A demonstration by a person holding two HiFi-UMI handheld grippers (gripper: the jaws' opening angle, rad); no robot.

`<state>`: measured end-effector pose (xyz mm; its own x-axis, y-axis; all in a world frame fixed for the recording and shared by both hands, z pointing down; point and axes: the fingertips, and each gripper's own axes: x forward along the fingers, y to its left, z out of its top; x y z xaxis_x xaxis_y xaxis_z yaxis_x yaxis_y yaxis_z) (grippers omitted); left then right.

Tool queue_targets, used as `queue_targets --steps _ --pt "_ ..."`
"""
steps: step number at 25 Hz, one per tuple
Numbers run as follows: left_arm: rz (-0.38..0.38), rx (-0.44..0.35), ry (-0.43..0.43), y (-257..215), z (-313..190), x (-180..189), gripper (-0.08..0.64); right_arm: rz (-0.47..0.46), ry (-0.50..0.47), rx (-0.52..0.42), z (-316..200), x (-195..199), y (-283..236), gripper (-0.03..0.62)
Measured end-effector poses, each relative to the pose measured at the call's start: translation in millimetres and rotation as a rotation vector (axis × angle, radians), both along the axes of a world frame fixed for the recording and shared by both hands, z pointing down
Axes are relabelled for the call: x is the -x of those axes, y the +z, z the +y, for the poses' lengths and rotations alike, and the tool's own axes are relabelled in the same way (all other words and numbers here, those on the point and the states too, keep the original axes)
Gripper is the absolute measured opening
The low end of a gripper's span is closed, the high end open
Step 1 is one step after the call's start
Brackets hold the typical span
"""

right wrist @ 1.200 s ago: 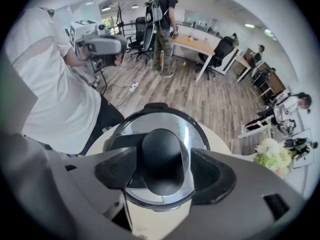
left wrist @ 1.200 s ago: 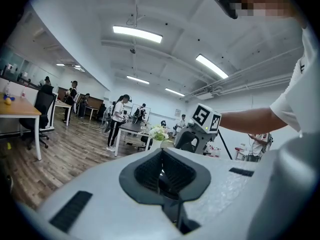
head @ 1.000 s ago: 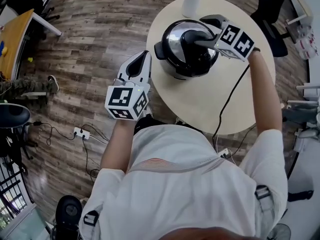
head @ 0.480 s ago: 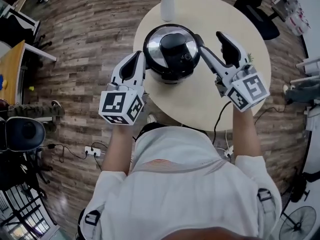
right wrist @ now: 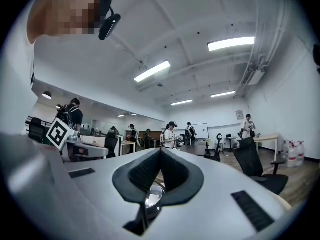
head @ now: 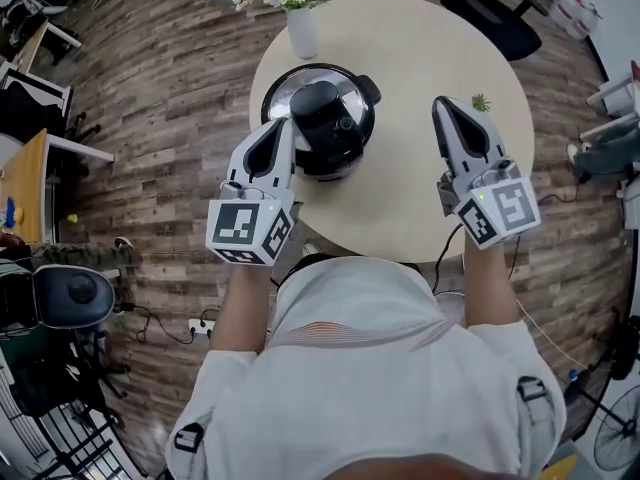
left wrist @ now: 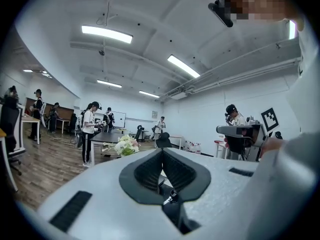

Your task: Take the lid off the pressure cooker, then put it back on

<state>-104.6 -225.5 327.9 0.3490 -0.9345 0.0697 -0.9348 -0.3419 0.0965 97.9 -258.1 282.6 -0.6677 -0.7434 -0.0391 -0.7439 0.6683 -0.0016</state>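
Jaws pressed together and empty on both sides; the right gripper point(head: 447, 105) has just been closing, on nothing. Lid point(head: 322, 118) sits on the pressure cooker point(head: 335, 168) at 9 o'clock on the round table point(head: 420, 48); with no grip on it, I judge both hands parked clear rather than working. Left gripper point(head: 281, 126) lies just beside the cooker at its 7 o'clock and the right well apart at 3 o'clock, both forearms outstretched and noses aimed to 12.
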Motion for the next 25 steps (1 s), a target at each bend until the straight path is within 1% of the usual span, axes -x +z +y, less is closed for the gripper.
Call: queue_targets --steps 6,8,14,25 --pt "-0.012 -0.001 0.010 -1 4 -15 0.006 0.044 0.001 -0.023 3 -4 -1 0.000" --pt "-0.011 0.002 0.013 0 5 -16 0.005 0.067 -0.006 -0.034 5 -1 -1 0.000" --pt "-0.011 0.003 0.018 0 9 -10 0.006 0.104 -0.038 -0.025 6 14 3 0.000" --pt "-0.002 -0.006 0.031 -6 9 -8 0.006 0.119 -0.089 -0.005 10 39 10 0.000"
